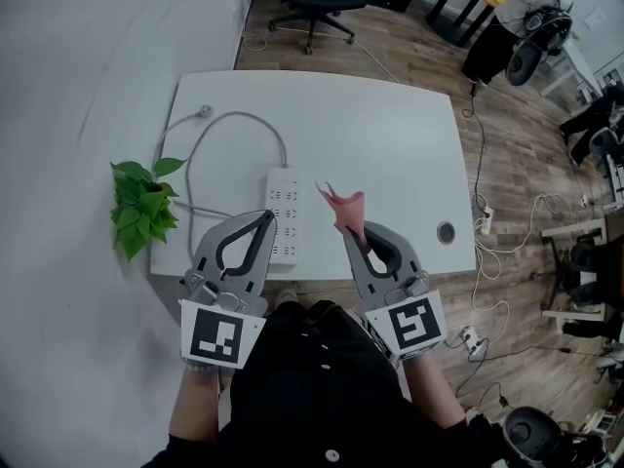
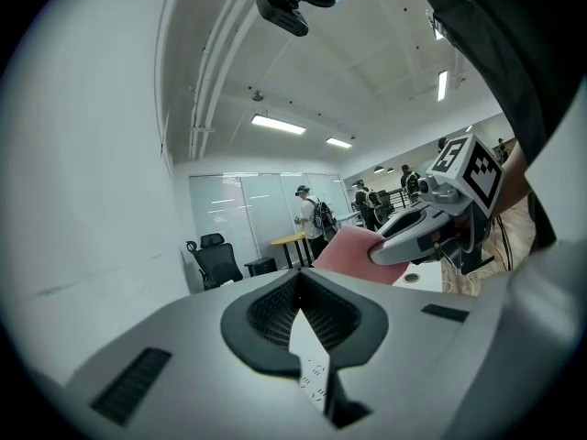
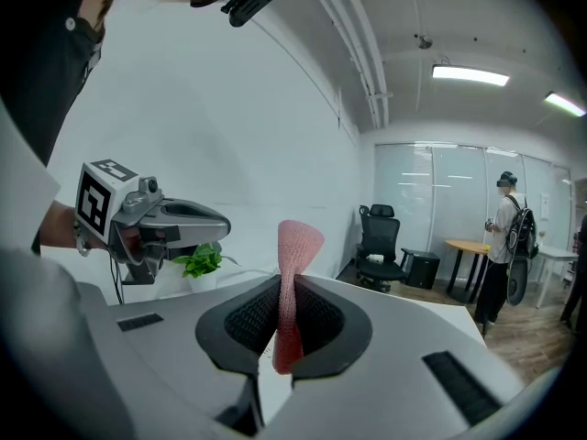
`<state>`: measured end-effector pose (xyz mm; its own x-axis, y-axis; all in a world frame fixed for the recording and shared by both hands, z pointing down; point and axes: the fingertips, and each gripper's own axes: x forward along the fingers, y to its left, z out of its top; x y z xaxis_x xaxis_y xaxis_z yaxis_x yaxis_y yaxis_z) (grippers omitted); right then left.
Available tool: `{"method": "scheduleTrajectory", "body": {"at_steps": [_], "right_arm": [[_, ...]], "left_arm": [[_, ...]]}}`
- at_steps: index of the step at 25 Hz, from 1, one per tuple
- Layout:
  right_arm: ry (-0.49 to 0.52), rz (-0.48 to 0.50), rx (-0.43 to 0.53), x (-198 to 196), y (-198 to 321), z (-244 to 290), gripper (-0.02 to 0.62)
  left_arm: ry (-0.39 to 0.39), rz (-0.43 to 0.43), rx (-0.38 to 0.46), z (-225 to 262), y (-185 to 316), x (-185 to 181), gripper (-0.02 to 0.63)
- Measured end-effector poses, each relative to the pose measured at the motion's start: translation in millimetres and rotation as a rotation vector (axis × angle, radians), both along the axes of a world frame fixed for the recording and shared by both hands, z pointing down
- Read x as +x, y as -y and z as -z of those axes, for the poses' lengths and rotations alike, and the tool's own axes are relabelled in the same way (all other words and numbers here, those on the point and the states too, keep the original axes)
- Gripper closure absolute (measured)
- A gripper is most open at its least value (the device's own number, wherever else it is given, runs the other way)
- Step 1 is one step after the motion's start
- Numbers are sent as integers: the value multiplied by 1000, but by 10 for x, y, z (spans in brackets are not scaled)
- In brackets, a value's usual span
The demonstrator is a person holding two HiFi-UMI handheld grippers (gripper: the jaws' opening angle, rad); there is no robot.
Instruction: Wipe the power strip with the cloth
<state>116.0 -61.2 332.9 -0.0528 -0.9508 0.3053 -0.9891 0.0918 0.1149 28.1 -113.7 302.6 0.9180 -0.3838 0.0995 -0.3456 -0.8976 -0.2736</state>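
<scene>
Head view: right gripper (image 1: 353,230) pinches the cloth (image 1: 346,208) just beside the power strip (image 1: 284,203), which runs toward the counter's (image 1: 390,144) near edge; left gripper (image 1: 265,218) fingers (image 1: 216,247) together, empty.

Power strip (image 1: 282,213) lies on table (image 1: 390,135) near front edge, left of centre. Cable (image 1: 234,117) loops behind it, leftward. Potted plant (image 1: 141,208) stands at table's left edge. Cloth (image 1: 346,208), clamped in right gripper (image 1: 349,230), is just right of strip.
</scene>
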Motion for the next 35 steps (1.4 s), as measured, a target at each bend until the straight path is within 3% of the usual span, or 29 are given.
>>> {"method": "scheduleTrajectory", "body": {"at_steps": [14,35], "right_arm": [[14,116,-35,235,231,-108,548],[-45,296,-111,379,871,-664,548]], "left_arm": [[13,69,-7,0,130,238,592],[50,295,-7,-14,186,-7,592]]}}
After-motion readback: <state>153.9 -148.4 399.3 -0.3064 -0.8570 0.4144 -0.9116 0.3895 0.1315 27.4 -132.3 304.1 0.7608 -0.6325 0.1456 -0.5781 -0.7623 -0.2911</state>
